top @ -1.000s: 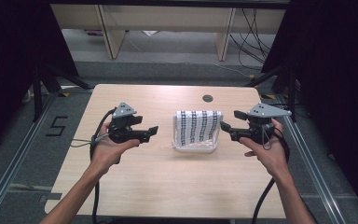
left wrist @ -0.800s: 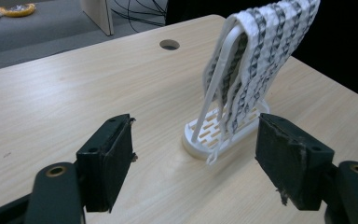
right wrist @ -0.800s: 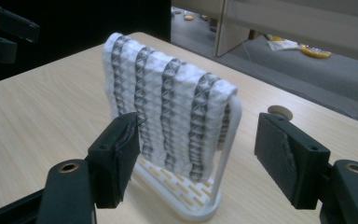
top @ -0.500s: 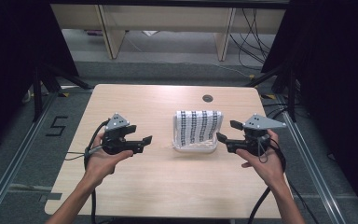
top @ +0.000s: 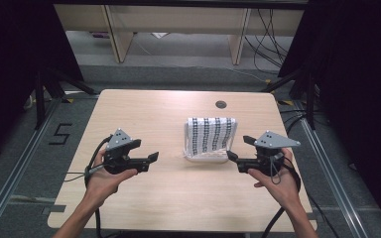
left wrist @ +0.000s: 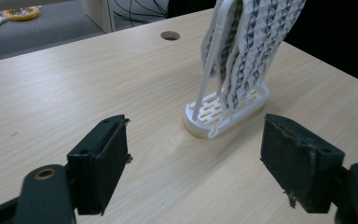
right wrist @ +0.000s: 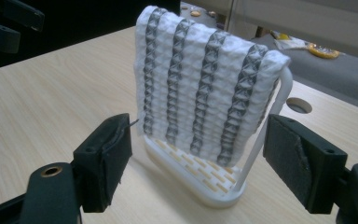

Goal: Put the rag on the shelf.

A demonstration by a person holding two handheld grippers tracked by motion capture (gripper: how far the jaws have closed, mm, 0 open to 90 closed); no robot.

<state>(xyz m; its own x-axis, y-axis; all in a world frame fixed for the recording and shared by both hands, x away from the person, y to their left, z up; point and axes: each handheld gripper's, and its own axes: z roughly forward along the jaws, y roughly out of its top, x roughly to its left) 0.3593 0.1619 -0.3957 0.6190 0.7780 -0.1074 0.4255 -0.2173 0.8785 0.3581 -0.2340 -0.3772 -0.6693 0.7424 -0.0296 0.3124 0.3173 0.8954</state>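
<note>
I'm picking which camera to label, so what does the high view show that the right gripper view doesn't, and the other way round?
The high view takes in the whole table, both hands and the person's left gripper, open and apart from the rack. The right gripper view gives a close look at the cloth's white weave with dark stripes, draped over the rack's rail, and the slotted base. Both show the right gripper, open, the cloth on its white rack, and the round hole in the tabletop.

A wooden table has a round hole; cables lie on the floor behind.
</note>
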